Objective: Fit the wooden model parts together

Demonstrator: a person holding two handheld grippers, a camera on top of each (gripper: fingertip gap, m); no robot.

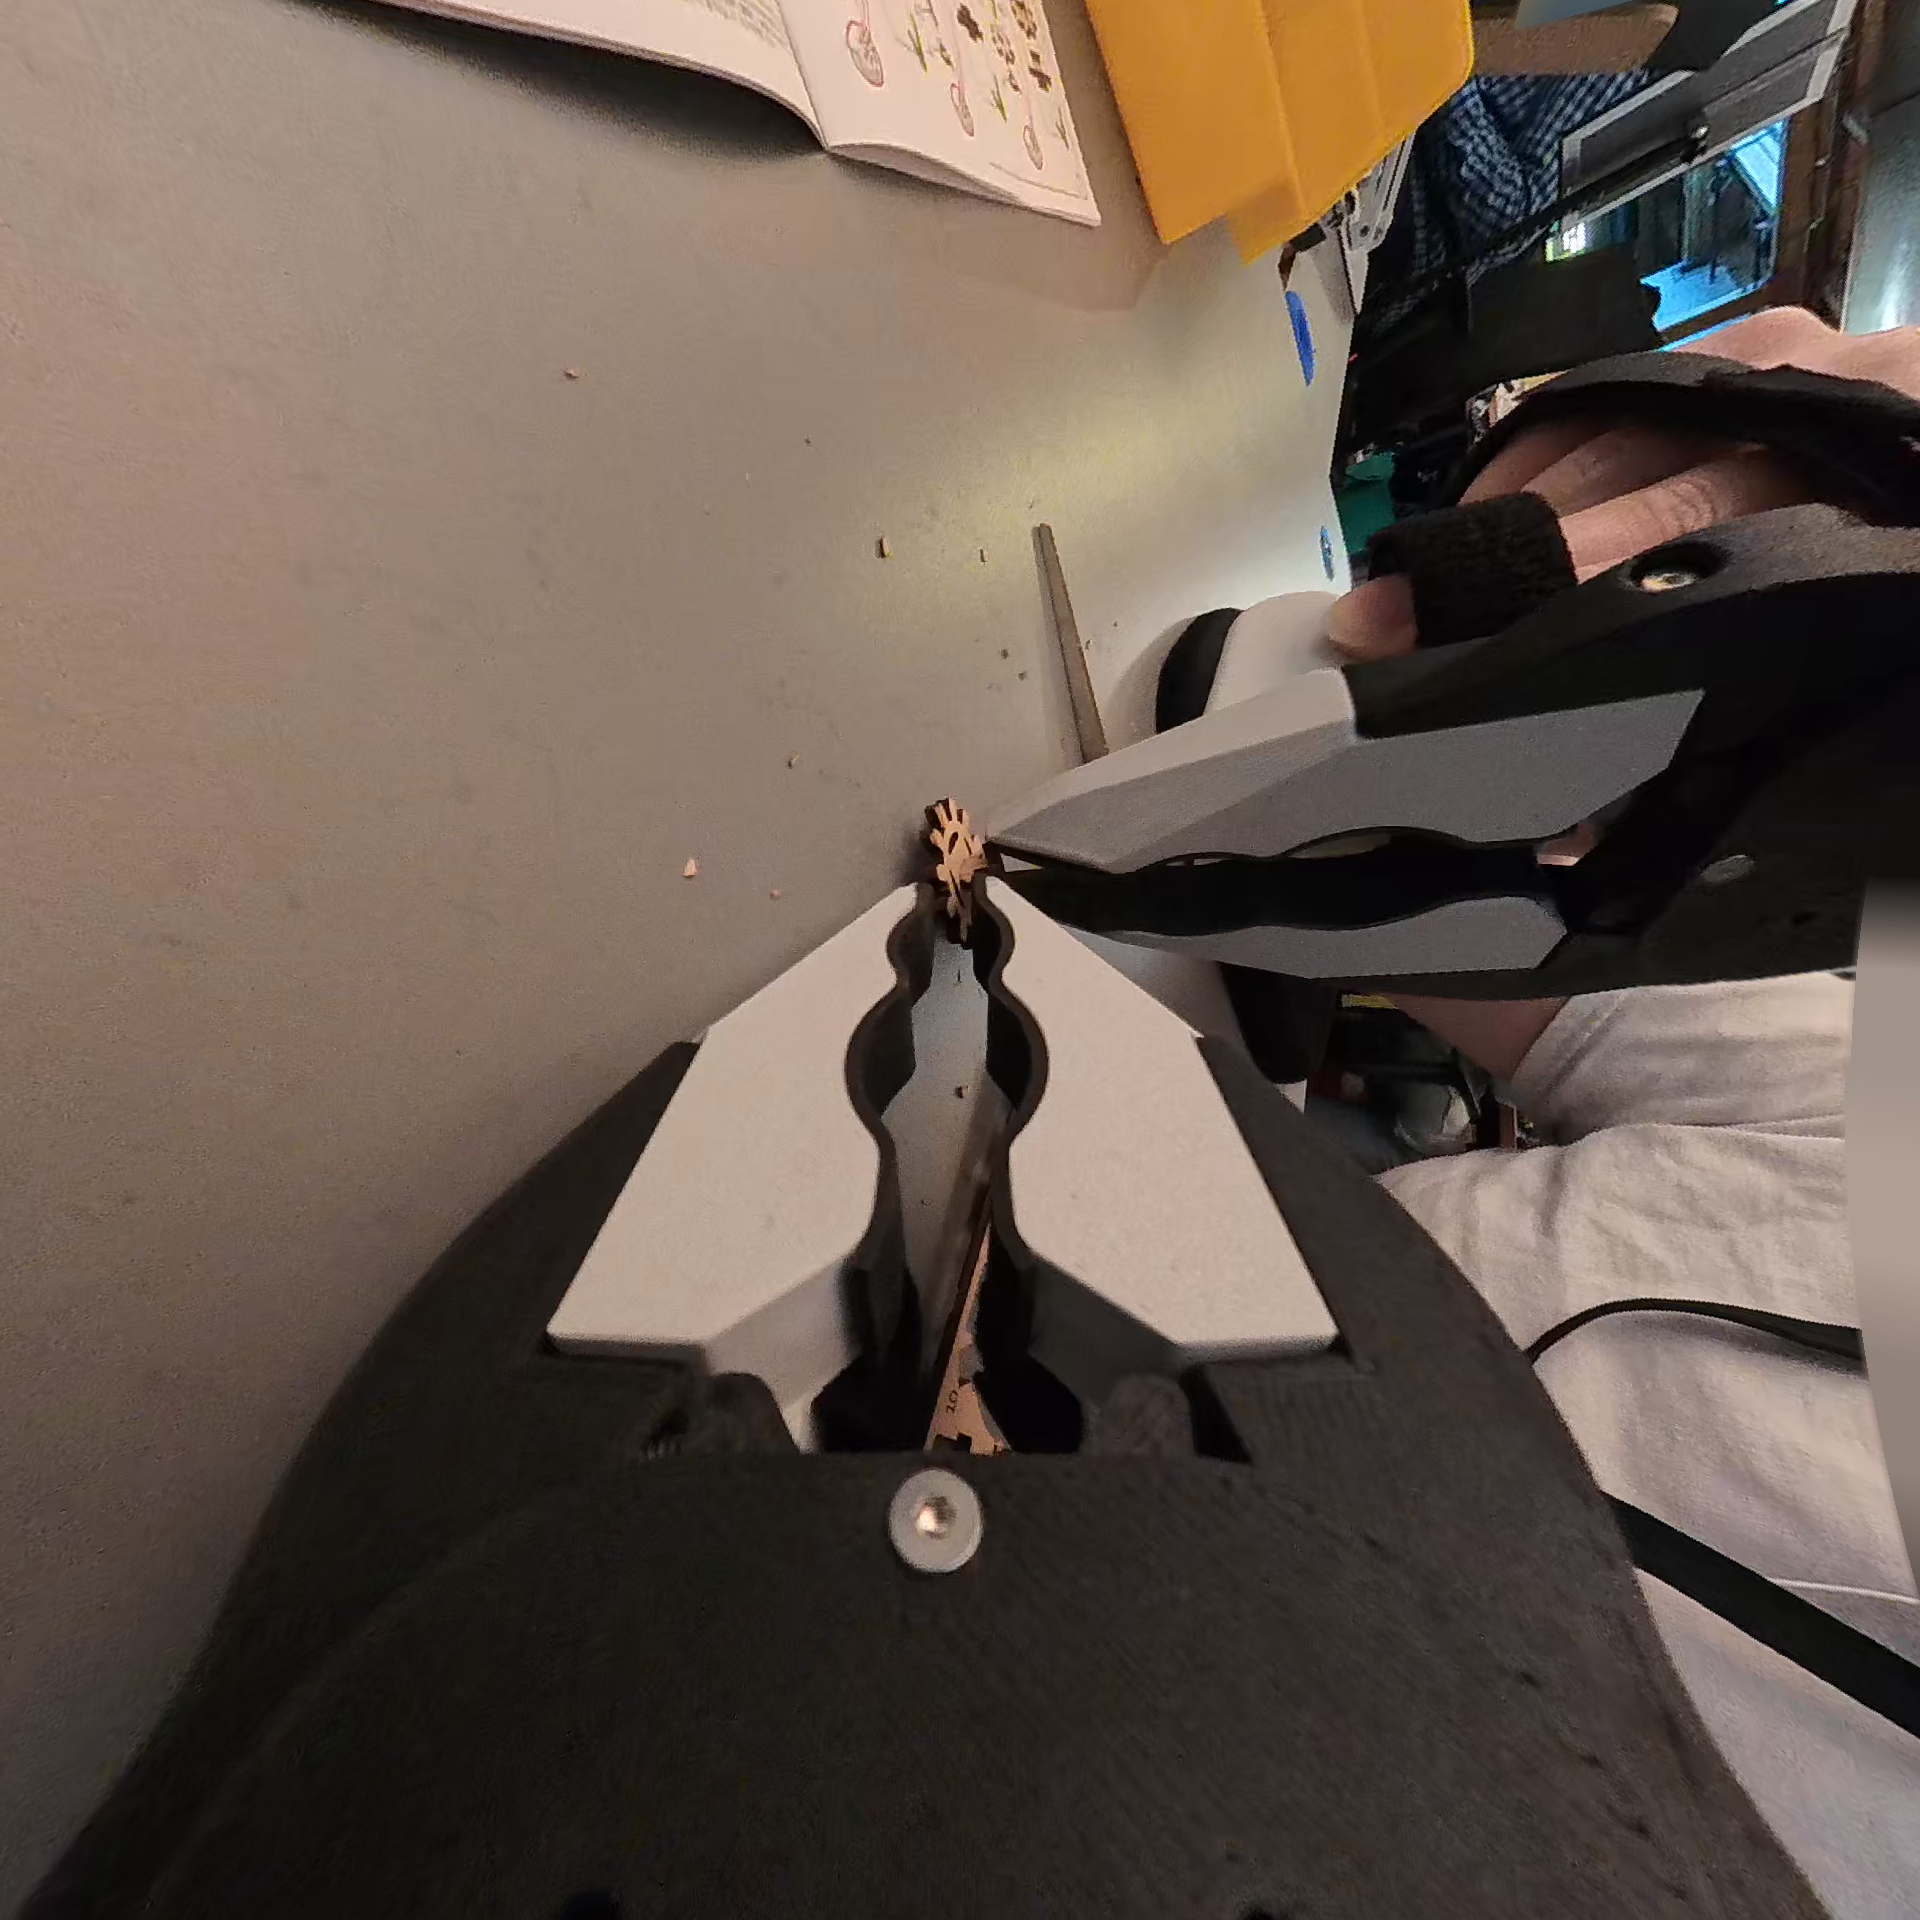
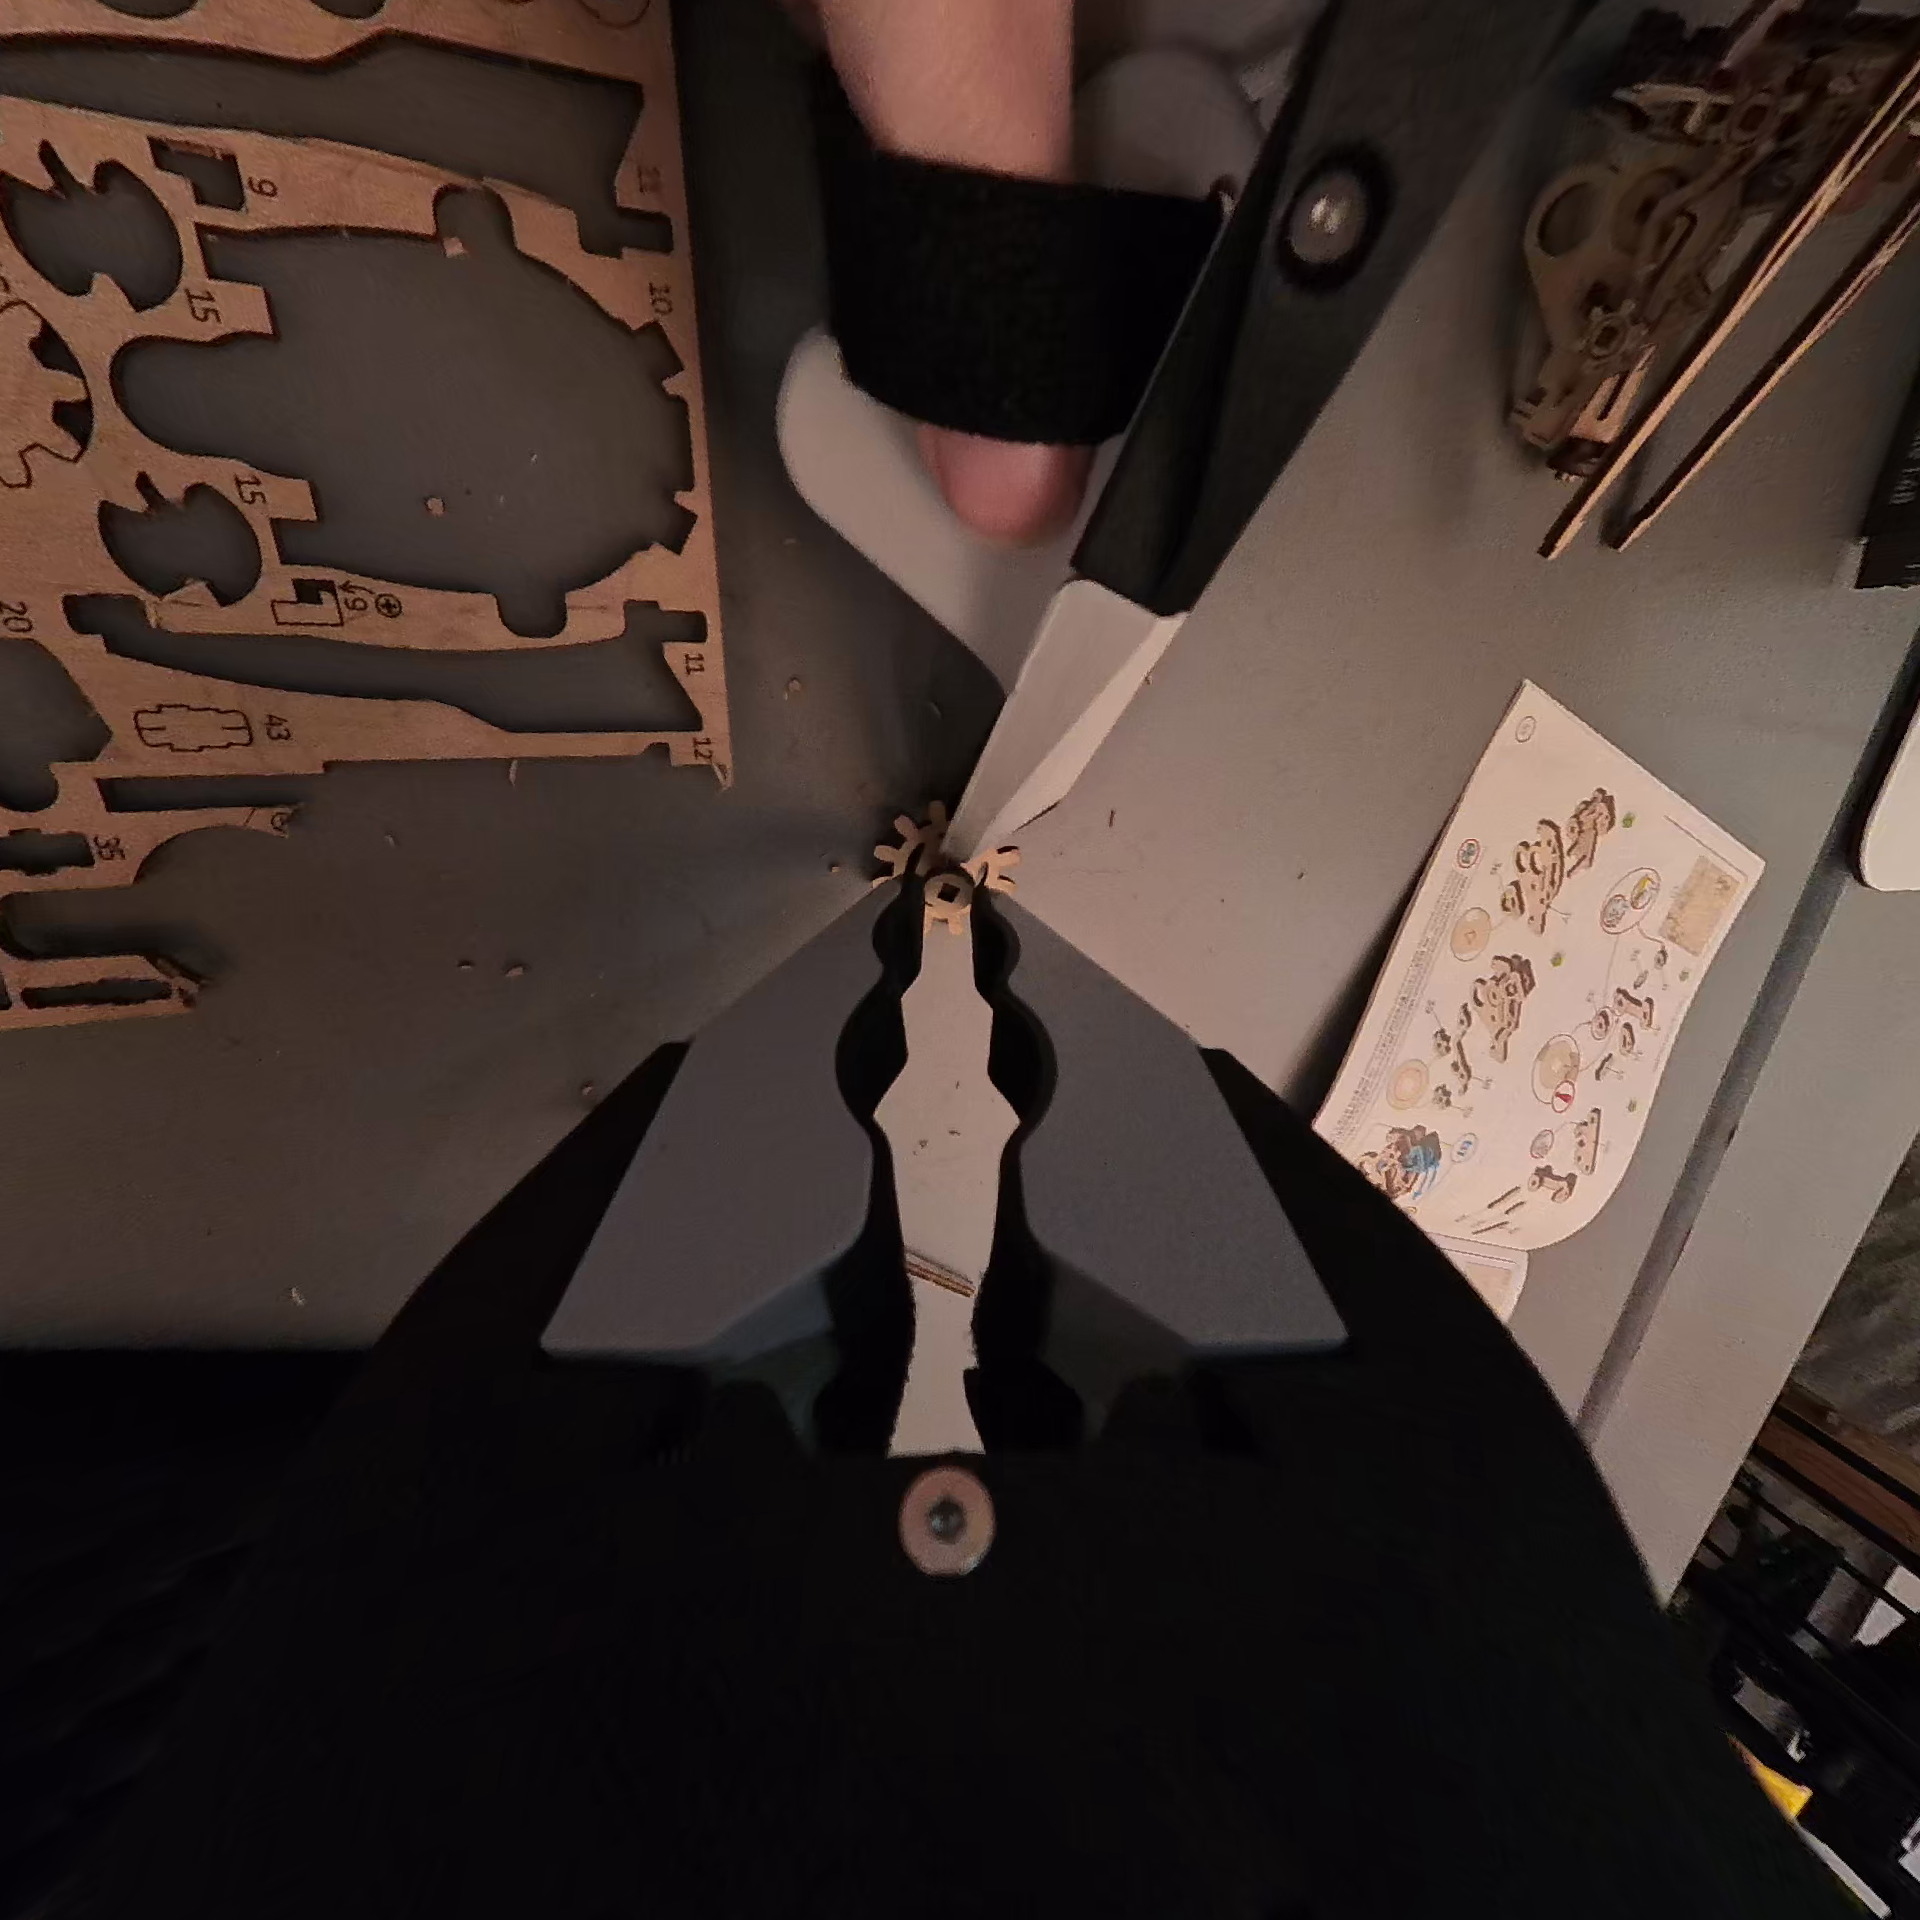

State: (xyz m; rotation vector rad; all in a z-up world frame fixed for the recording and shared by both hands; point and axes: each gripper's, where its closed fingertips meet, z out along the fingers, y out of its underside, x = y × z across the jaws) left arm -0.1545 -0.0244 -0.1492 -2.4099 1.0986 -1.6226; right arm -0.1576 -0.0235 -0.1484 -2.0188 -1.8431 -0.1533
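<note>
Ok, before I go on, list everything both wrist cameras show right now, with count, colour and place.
Small pale wooden gear piece: one, maybe two overlapping; pinched where both gripper tips meet.
Punched-out tan plywood parts sheet: one, flat on the table, left in right wrist view.
Partly built brown wooden model: one, top right.
Printed instruction sheet: one, white, right side.
Open instruction booklet: one, white, far table edge.
Yellow folded material: one, beside the booklet.
Thin grey rod: one, behind the gear.
Grey table: one, with wood crumbs.
Left gripper: shut on the gear.
Right gripper: shut on the gear.
</note>
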